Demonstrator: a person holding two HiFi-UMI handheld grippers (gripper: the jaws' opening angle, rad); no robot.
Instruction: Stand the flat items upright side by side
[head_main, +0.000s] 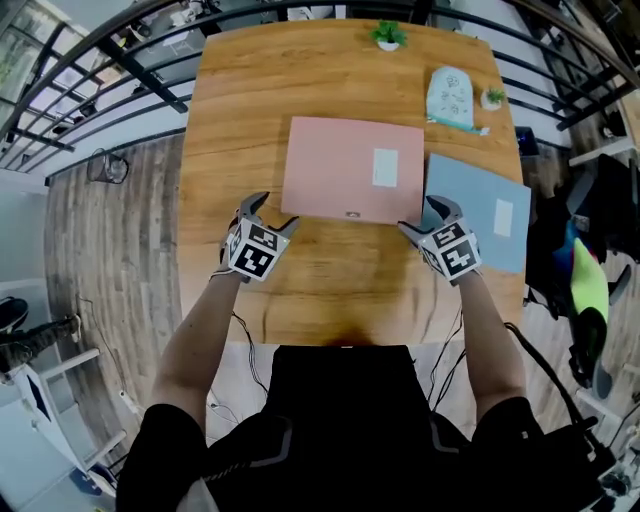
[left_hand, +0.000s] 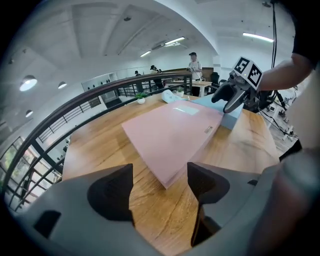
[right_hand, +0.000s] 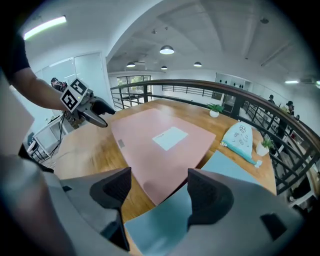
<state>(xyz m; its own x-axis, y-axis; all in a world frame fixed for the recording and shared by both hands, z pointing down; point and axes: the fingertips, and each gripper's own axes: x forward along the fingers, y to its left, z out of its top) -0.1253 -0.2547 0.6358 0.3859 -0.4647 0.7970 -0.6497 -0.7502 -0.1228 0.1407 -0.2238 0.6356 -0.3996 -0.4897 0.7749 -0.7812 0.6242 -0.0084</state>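
- Both books lie flat. The pink book (head_main: 350, 170) is mid-worktop (head_main: 240, 120), and the blue book (head_main: 478, 210) is at its 4 o'clock. Their edges meet, but I cannot tell whether one overlaps the other. Nothing is upright yet.
- My left hand-held gripper (head_main: 275, 212) sits at the pink book's 7 o'clock corner. Its jaws are apart and empty, with bare wood between them and the corner just ahead of the gap.
- My right hand-held gripper (head_main: 425, 216) mirrors it at the 5 o'clock corner, jaws also apart and gripping nothing. Its view shows that pink corner and the blue book below the gap.
- Both forearms reach toward 12 o'clock, wrists turned inward so the jaws aim at the book's near edge from either side.
- The step in hand, as I judge it, is to take the pink book by its near edge and tip it up.
- To do it well I'd close on both corners at equal depth and lift evenly. I'd pivot on the far edge so the book doesn't skate toward 12 o'clock.
- The right jaws must take the pink corner only, because catching the blue book would drag it along.
- Once stood up, a thin book will likely topple, so I'd hold it with one gripper until the blue book stands beside it.
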